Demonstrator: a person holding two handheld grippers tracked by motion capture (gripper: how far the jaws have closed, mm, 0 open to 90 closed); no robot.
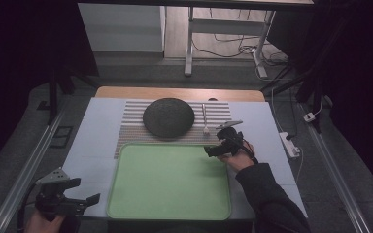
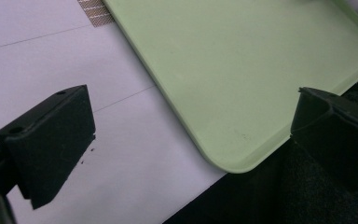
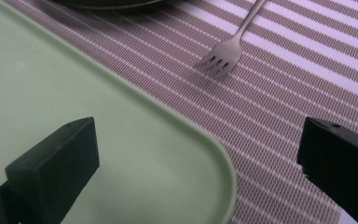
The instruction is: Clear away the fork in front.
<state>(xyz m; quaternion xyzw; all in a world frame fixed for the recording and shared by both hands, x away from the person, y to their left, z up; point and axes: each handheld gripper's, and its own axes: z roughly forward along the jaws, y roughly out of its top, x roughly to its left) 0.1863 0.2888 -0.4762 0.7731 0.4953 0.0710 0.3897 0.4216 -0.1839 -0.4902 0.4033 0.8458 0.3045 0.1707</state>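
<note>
green tray (image 1: 170, 182): pale green, rectangular, rounded corners, raised rim, lying flat at near edge of table, its far edge on striped mat. fork (image 1: 205, 119): silver, flat on striped mat, tines toward tray's far right corner, apart from tray.

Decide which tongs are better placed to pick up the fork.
Right. The right tongs hover open just short of the fork on the striped mat; the left tongs sit at the green tray's near-left corner.

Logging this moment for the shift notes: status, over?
Left gripper open, empty, at the green tray's near left corner. Right gripper open, empty, over the far right corner. Fork untouched on striped mat. Nothing blocking.
</note>
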